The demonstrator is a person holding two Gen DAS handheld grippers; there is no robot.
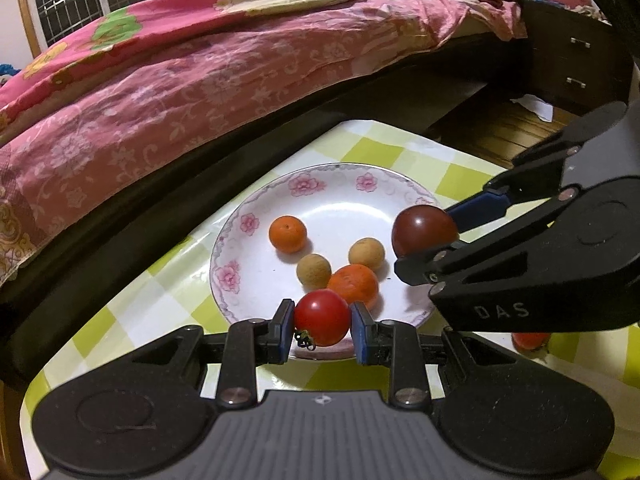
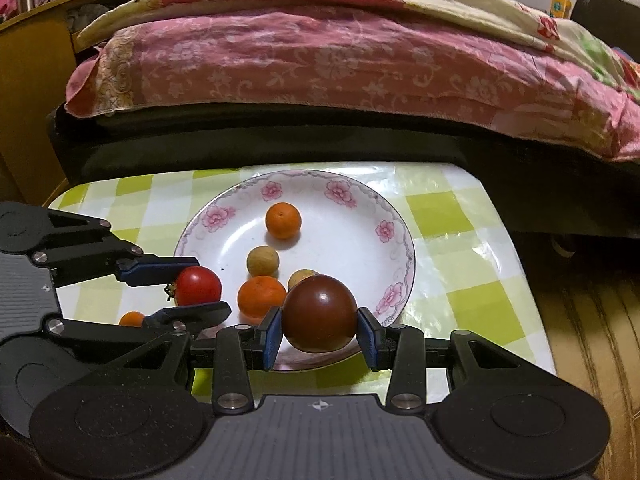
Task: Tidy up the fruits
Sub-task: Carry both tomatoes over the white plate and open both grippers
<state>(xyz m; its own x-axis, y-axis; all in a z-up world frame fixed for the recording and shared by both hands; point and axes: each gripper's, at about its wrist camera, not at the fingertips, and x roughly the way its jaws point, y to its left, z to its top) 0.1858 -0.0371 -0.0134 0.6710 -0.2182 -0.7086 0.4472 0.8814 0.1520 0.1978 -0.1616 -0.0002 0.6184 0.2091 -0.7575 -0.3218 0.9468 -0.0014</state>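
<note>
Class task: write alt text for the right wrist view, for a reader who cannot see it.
The right gripper holds a dark tomato over the near rim of a floral plate with two oranges and two small tan fruits. At left, the left gripper holds a red tomato. A bed lies behind the checked table.

two tomatoes (image 2: 199,286), three oranges (image 2: 283,220), two longans (image 2: 262,261), one plate (image 2: 394,258)
</note>
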